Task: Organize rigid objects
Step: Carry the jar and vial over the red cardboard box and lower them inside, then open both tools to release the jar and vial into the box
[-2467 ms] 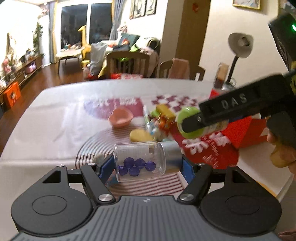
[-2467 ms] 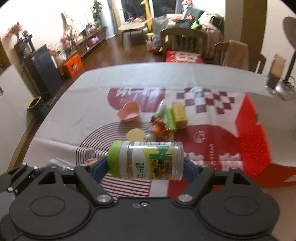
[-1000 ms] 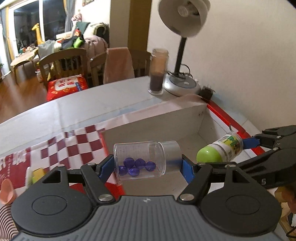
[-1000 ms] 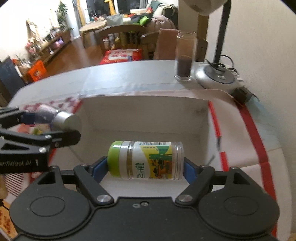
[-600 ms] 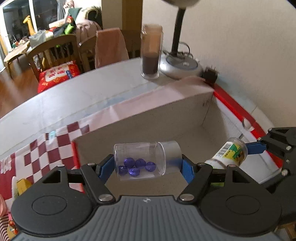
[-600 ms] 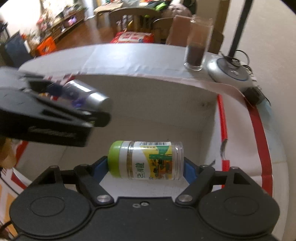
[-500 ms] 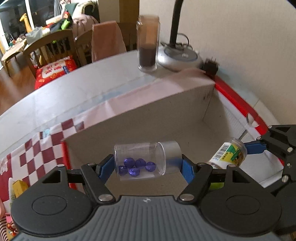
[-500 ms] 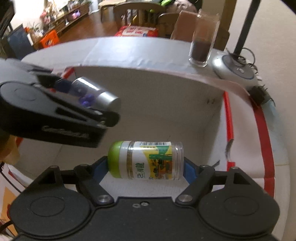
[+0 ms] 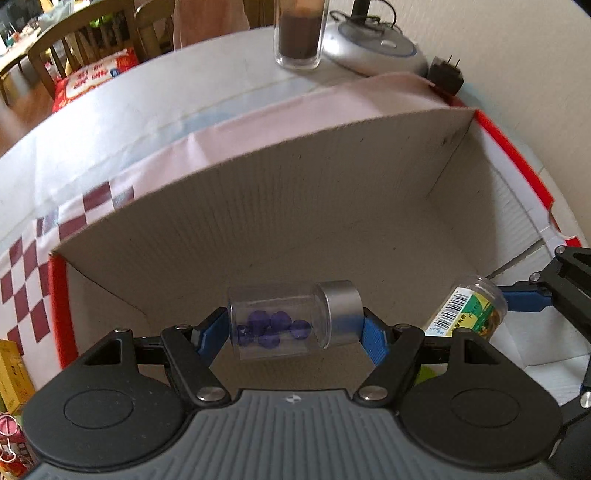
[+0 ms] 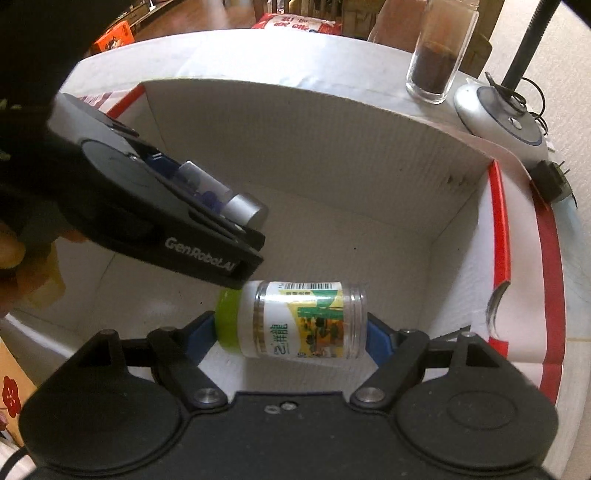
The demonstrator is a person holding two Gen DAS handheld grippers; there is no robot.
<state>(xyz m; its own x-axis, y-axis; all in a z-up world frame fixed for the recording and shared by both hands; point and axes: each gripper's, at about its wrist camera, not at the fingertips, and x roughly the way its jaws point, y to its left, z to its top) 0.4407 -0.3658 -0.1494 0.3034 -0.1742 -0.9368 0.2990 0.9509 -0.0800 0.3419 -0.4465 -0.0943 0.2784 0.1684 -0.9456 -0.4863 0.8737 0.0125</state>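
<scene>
Item 1: clear vial (image 9: 291,319) with a silver cap and purple beads inside, lying crosswise between the blue pads of my left gripper (image 9: 293,328), clamped end to end, above the inside of the cardboard box (image 9: 295,206).

Item 2: green-lidded jar (image 10: 291,319) with a yellow-green label and barcode, held the same way by my right gripper (image 10: 291,332), lid toward its left pad, also over the box interior.

View notes: my left wrist view shows the jar only partly, to the right of the left gripper, its lid mostly hidden. My right wrist view shows the whole jar, plus the vial up-left of it and a hand (image 10: 22,258) behind.

Beyond the box's far wall: a glass jar of dark powder (image 9: 299,35), a lamp base (image 9: 373,55), a plug adapter (image 9: 445,75).
</scene>
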